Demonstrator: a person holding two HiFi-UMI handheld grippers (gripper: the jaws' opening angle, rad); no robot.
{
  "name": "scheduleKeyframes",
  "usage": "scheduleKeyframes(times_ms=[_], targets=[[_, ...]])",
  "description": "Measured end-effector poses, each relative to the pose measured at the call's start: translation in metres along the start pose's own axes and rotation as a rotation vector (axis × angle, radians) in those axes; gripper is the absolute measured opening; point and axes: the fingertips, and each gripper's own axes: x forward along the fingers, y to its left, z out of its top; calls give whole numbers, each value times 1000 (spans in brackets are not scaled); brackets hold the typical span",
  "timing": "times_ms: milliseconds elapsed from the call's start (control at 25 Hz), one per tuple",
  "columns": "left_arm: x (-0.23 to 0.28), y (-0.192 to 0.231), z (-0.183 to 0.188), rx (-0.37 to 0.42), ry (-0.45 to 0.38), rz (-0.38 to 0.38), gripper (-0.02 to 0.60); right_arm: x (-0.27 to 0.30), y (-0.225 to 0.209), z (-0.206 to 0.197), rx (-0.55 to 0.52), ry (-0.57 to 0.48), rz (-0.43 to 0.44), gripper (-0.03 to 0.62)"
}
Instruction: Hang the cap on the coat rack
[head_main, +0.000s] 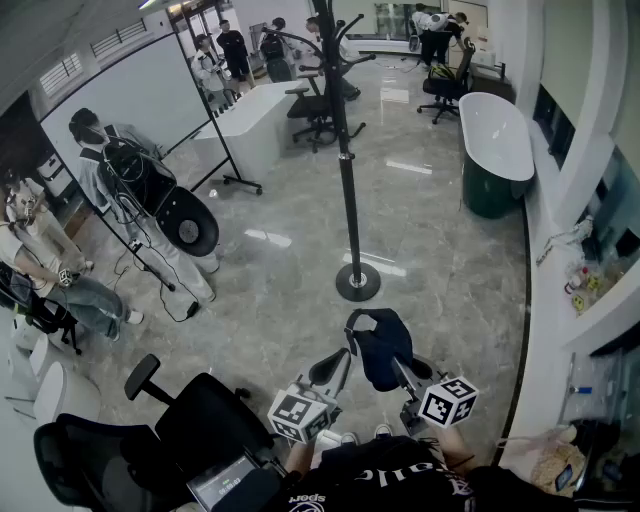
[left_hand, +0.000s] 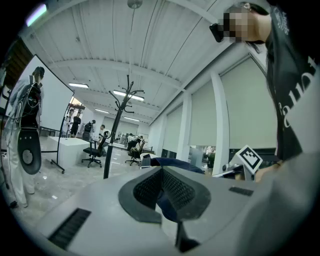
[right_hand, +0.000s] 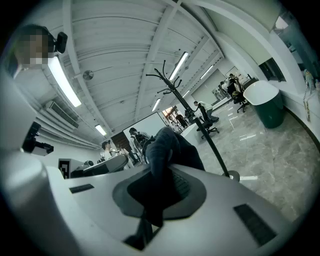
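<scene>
The dark navy cap (head_main: 381, 350) hangs between both grippers, just above the marble floor and low in the head view. My left gripper (head_main: 346, 353) is shut on the cap's left edge, and blue fabric (left_hand: 172, 163) shows between and beyond its jaws (left_hand: 162, 174). My right gripper (head_main: 396, 363) is shut on the cap's right side, where the fabric (right_hand: 172, 147) bunches up out of its jaws (right_hand: 160, 181). The black coat rack (head_main: 345, 150) stands a short way ahead on a round base (head_main: 358, 283). Its hooked top shows in both gripper views (left_hand: 127, 97) (right_hand: 167, 80).
A black office chair (head_main: 200, 420) stands close at lower left. A dressed mannequin on a stand (head_main: 140, 200) and a seated person (head_main: 50, 270) are at the left. A whiteboard (head_main: 130, 100), a white desk (head_main: 255, 120) and a white tub (head_main: 497, 135) lie farther off. People stand at the back.
</scene>
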Motion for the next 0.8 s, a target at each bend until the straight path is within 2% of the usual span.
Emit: scheduleKeyframes(times_ms=[240, 560, 800], targets=[[18, -8, -3, -7, -9, 0, 5, -4, -17, 6, -12, 9, 6, 28], [41, -28, -16, -46, 25, -5, 5, -11, -42, 6, -14, 42, 10, 28], [40, -9, -12, -34, 22, 35, 5, 6, -47, 11, -6, 52, 24, 28]])
